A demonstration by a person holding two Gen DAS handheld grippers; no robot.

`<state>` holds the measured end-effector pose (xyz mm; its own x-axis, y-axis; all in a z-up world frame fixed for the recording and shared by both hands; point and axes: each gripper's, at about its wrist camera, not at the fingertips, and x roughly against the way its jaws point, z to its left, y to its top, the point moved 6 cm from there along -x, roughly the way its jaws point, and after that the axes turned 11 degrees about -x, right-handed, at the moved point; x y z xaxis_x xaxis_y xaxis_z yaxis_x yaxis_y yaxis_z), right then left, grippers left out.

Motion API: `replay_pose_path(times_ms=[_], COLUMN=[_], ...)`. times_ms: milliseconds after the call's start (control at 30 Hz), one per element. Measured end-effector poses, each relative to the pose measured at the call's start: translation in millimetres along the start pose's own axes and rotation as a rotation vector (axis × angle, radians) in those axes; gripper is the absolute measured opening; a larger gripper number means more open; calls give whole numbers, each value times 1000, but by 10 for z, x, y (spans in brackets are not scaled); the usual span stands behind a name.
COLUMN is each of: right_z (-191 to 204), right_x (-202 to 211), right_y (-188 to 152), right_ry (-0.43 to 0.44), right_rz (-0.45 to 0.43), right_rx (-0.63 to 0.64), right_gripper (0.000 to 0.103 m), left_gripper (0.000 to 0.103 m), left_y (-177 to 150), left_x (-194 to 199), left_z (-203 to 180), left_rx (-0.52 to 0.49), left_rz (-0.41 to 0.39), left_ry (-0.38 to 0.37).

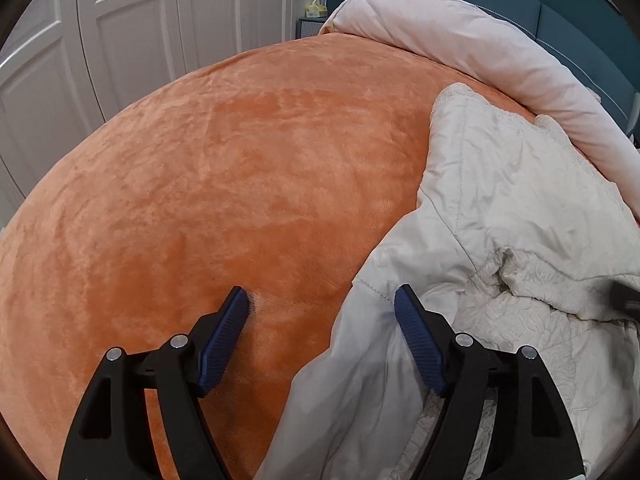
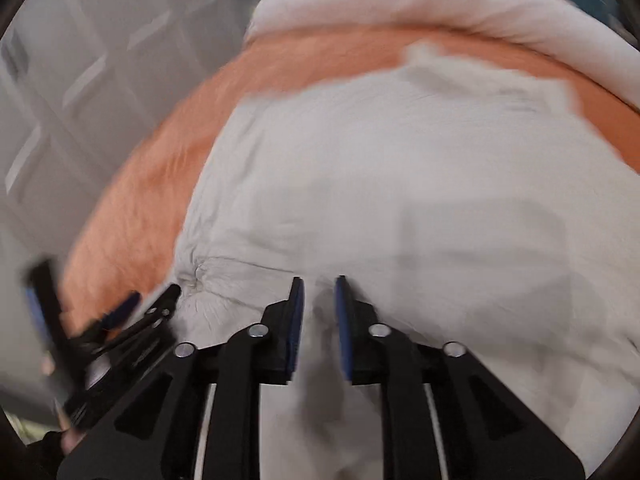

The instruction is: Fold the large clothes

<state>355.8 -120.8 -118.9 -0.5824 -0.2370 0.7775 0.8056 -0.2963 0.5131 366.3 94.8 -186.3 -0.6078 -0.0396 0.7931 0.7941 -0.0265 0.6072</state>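
A large off-white padded garment (image 1: 500,220) lies crumpled on the right side of an orange plush bed cover (image 1: 220,184). My left gripper (image 1: 322,300) is open and low over the bed; its right finger rests at the garment's left edge, its left finger over bare orange cover. In the blurred right wrist view the garment (image 2: 400,184) fills the middle. My right gripper (image 2: 319,284) has its jaws close together with a fold of the garment between them. The left gripper also shows in the right wrist view (image 2: 120,320), blurred, at lower left.
A pale pink duvet (image 1: 460,36) is bunched along the far edge of the bed against a teal headboard (image 1: 560,12). White panelled wardrobe doors (image 1: 140,20) stand to the left. A small nightstand with a yellow item (image 1: 314,10) is at the back.
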Motion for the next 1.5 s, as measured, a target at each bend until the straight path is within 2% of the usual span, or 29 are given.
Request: replay_pose_path(times_ms=[67,100,133,233,333,400,467,500,567,600,633,667,700,733,767,800,833,933,1033,1167,1200,1233,1267,1333,1367,1400,1433,1467,1500], right_z=[-381,-707,-914,-1726,-2351,-2567,-2597,-2541,-2483,-2433,-2402,-2380,-2333,-2314,-2210,-2181,-2103,-1977,-1977,-2022,-2036,-2050,-2066,-2098,-2113,-2142,-2178,-2219,-2231], right_x=[543,917,1100,1774,2244,2392,2358,2301,2225,2169,2167,2146,2161,2225,2344,2459,2582,2875,3131,3428,3447,3469,3537,3658,3719,3839,3929,4043,4080], right_y=[-52,-182,-261,-814,-1560,-2070,-2326,-2458,-2486,-2460,-2455,-2414,-2358,-2305,-2257,-2259,-2258,-2346,-2714,-3567,-3725,-3858,-3940,-3879,-3759,-3551,-3340,-3060,-2893], right_ry=[-33,-81,-107,-263,-319,-285,-239,-206,-207,-194,-194,-190,-154,-155,-141,-130,-124,-114,-154,-219,-228,-237,-230,-239,-258,-278,-296,-305,-293], right_rz=[-80,-128,-139,-129,-50,0,43,61,27,11,7,11,15,1,-25,-45,-61,-65,5,187,226,252,241,210,184,113,48,-41,-92], right_rx=[-43,-75,-90,-176,-309,-403,-448,-468,-479,-473,-473,-476,-478,-474,-452,-432,-407,-355,-311,-270,-273,-283,-311,-353,-361,-363,-367,-376,-380], right_gripper=[49,54,60,72,74,76,79,79,83,82,68,44,30,20,13,12,11,10,10,13,15,23,29,40,42,42,45,49,49], left_gripper=[75,78,82,86,87,87,87,87,87,87,86,83,70,45,30,18,12,8,8,10,17,24,27,26,26,34,48,53,57], left_y=[-10,-8,-16,-183,-545,-854,-1180,-1311,-1456,-1531,-1571,-1592,-1596,-1594,-1604,-1628,-1643,-1786,-2176,-2899,-3079,-3155,-3171,-2970,-2765,-2593,-2394,-2104,-1978], left_x=[16,37,69,319,696,940,1076,1198,1341,1393,1417,1428,1466,1512,1576,1645,1735,2007,2419,3031,3180,3276,3418,3627,3759,3844,3931,3976,3984], left_z=[-14,-9,-1,86,303,466,568,571,518,478,437,410,381,340,292,290,279,281,390,608,680,727,776,823,832,830,827,796,735], left_rx=[1,2,1,19,95,127,134,86,-19,-59,-78,-92,-97,-97,-80,-80,-102,-172,-222,-286,-295,-297,-282,-251,-229,-215,-205,-197,-198], left_rz=[1,5,15,65,114,133,181,161,162,181,199,213,208,206,208,209,188,171,216,318,338,340,321,245,175,121,61,-11,-46], left_ry=[0,-5,-10,-57,-179,-248,-279,-296,-257,-226,-207,-191,-185,-216,-279,-284,-287,-287,-328,-369,-361,-352,-350,-334,-347,-354,-346,-336,-343])
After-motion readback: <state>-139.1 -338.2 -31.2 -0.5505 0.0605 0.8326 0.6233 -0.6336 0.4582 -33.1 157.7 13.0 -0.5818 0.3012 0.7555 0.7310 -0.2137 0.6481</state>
